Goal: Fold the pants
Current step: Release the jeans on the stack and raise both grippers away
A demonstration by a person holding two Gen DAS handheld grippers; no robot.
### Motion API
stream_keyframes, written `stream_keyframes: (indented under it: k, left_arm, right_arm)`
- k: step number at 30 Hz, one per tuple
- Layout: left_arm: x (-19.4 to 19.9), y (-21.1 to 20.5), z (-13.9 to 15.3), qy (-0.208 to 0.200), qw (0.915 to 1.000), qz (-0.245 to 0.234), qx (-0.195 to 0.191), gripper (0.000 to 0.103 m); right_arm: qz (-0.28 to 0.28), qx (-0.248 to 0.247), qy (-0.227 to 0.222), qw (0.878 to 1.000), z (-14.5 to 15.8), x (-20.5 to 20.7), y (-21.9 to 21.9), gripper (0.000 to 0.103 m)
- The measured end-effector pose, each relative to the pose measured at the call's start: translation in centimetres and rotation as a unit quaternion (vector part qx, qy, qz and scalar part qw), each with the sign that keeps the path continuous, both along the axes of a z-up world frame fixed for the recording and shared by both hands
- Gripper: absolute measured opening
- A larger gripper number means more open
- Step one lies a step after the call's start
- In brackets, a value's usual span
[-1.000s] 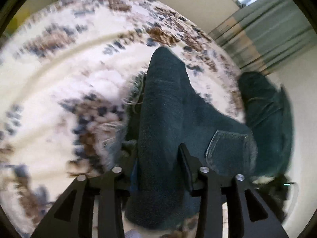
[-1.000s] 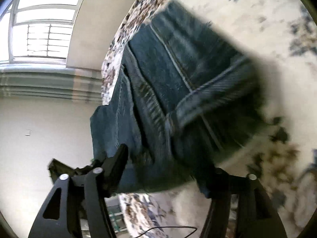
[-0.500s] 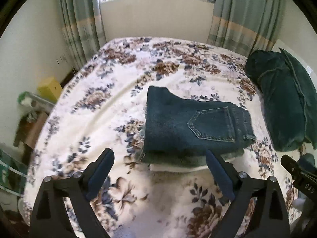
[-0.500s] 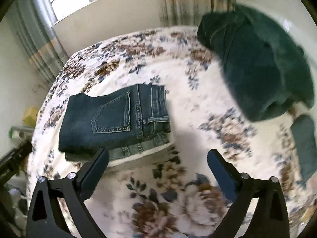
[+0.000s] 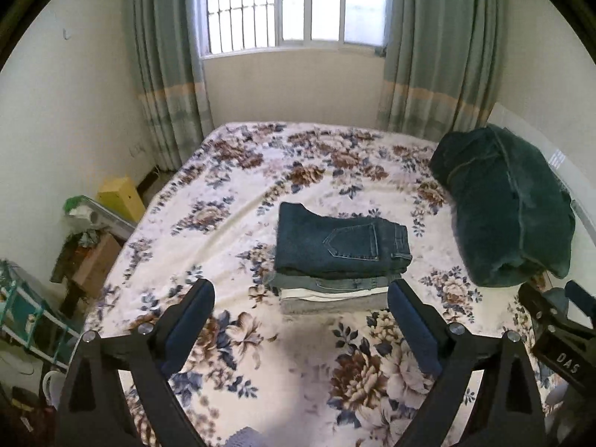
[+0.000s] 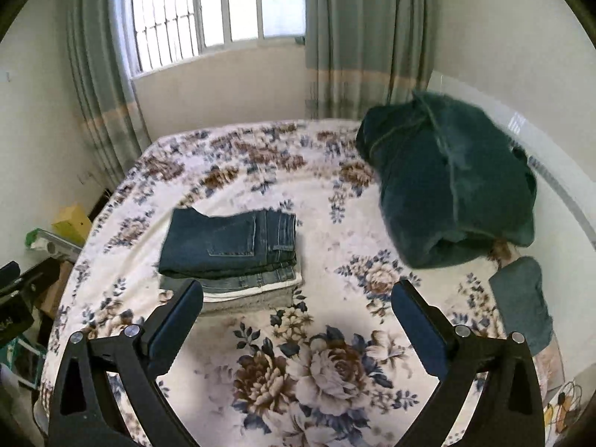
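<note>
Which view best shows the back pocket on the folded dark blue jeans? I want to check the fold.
The left wrist view: the folded dark blue jeans sit centred, pocket unobstructed. In the right wrist view they lie off-centre, the pocket foreshortened.

We see bright daylight coming in through the window (image 5: pixel 294 7), which glares white. Soft shadows lie on the bed (image 5: pixel 260 335). The edges bend and go dark.
</note>
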State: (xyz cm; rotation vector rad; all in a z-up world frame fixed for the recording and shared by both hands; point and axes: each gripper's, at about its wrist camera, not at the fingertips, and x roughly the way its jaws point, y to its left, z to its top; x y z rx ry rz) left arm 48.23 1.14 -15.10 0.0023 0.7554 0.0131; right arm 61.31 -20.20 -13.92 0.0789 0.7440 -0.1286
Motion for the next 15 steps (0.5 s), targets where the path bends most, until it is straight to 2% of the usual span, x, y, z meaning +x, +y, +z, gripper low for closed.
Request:
stream_keyframes:
  k: [9, 15]
  left_arm:
    - [-10.6, -1.1, 6.7, -0.049, 0.9987, 0.005, 0.015, 0.095]
    - [-15.0, -1.6, 9.6, -0.061, 0.9980, 0.010, 0.012, 0.095]
  right_arm:
    - [0.038, 0.001, -0.067, 0.997, 9.3, -13.9, -0.5, 0.103]
    - [0.054, 0.006, -0.089, 0.995, 13.7, -20.8, -1.3, 0.103]
